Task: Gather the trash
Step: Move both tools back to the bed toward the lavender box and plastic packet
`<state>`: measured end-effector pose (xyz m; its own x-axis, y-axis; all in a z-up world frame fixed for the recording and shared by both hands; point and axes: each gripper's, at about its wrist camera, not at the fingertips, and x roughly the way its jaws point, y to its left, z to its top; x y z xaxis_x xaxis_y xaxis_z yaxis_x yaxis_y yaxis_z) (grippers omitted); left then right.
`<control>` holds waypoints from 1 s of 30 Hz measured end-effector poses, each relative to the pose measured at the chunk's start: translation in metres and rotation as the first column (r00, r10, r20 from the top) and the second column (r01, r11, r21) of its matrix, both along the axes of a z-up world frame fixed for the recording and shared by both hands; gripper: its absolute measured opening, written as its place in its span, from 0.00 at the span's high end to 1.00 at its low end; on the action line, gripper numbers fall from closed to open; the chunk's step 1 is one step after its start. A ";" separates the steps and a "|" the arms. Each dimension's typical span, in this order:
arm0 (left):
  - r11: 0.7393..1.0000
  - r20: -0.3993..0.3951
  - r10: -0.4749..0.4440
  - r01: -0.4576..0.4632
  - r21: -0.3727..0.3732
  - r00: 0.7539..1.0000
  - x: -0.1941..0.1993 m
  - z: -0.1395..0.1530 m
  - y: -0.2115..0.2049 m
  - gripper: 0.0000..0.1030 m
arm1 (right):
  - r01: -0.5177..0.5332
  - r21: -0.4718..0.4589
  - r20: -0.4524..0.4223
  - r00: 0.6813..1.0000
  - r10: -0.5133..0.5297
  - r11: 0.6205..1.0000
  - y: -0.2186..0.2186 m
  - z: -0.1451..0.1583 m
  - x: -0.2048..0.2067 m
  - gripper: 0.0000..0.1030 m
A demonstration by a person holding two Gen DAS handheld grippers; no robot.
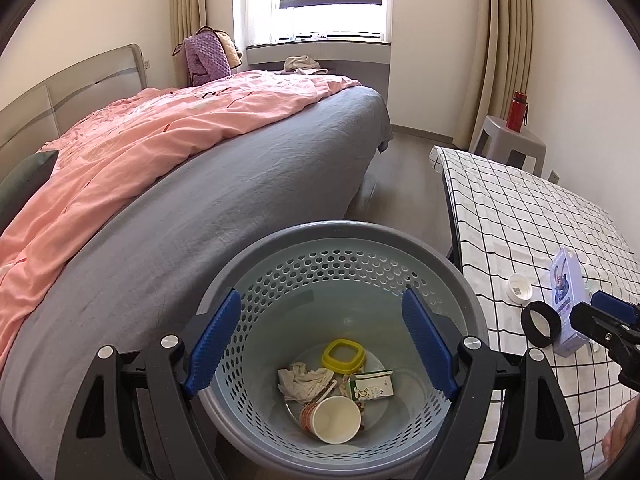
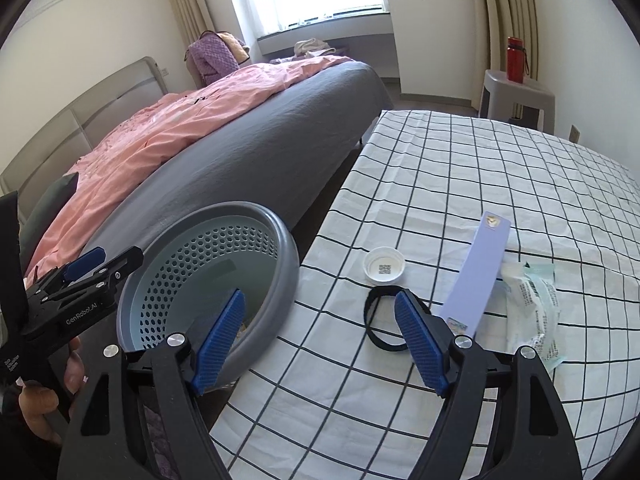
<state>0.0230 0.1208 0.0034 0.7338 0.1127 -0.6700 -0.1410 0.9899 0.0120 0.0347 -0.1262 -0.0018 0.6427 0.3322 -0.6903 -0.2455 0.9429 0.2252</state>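
A grey perforated trash bin stands between the bed and the table; it also shows in the right wrist view. Inside lie a paper cup, crumpled paper, a yellow lid ring and a small carton. My left gripper is open and empty above the bin. On the checked table lie a white cap, a black ring, a lilac box and a plastic wrapper. My right gripper is open and empty, low over the table's left edge, its right finger beside the black ring.
A bed with grey sheet and pink duvet fills the left. The table with a checked cloth is on the right. A grey stool with a red bottle stands by the curtain.
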 end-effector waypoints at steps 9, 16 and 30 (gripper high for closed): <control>0.998 0.007 -0.060 0.061 -0.014 0.998 0.000 0.002 -0.032 0.23 | 0.107 0.015 0.002 0.994 -0.107 0.994 -0.049 0.010 -0.010 0.26; 0.994 0.012 -0.105 0.105 -0.017 0.994 0.001 0.002 -0.057 0.23 | 0.164 -0.023 0.000 0.986 -0.164 0.986 -0.085 0.010 -0.018 0.26; 0.986 0.001 -0.166 0.166 -0.027 0.986 0.003 -0.004 -0.091 0.23 | 0.287 -0.053 -0.046 0.956 -0.289 0.957 -0.150 -0.012 -0.019 0.26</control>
